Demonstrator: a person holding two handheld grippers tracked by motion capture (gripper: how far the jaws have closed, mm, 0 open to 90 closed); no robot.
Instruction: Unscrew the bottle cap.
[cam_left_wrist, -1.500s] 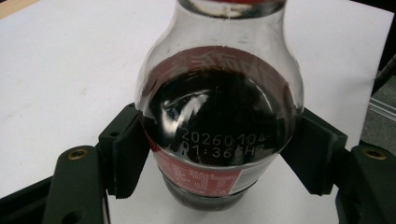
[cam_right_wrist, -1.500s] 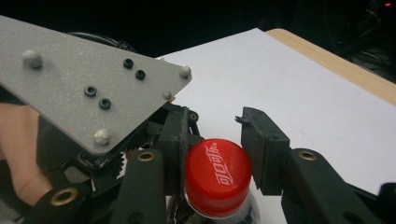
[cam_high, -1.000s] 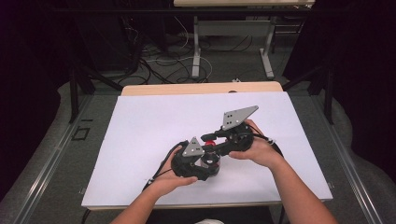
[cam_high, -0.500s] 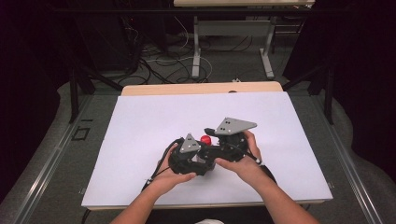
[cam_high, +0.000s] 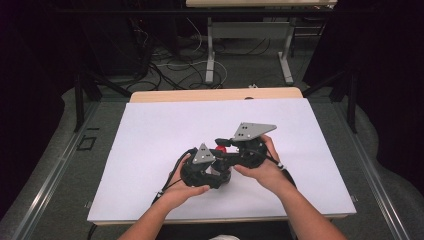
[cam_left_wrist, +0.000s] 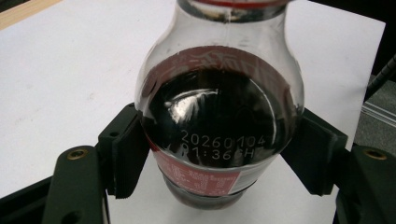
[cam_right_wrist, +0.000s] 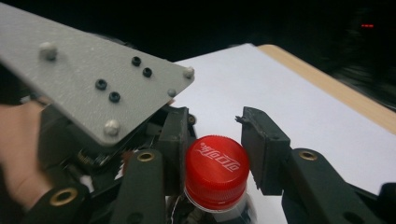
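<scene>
Bottle (cam_left_wrist: 219, 116), rounded clear plastic, clamped by left gripper (cam_left_wrist: 219, 158); right gripper (cam_right_wrist: 219, 154) closed on its ribbed red cap (cam_right_wrist: 215, 169)

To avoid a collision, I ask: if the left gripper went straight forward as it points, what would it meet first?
The bottle it already clamps; beyond it, probably the white table.

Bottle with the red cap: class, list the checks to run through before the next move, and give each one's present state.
1. Left gripper clamped on the bottle: ok.
2. Right gripper fingers on either side of the cap, having just closed further: ok.
3. Cap on the bottle: ok.
4. Bottle standing upright: cannot tell.
5. Dark drink well below the neck: ok.
</scene>
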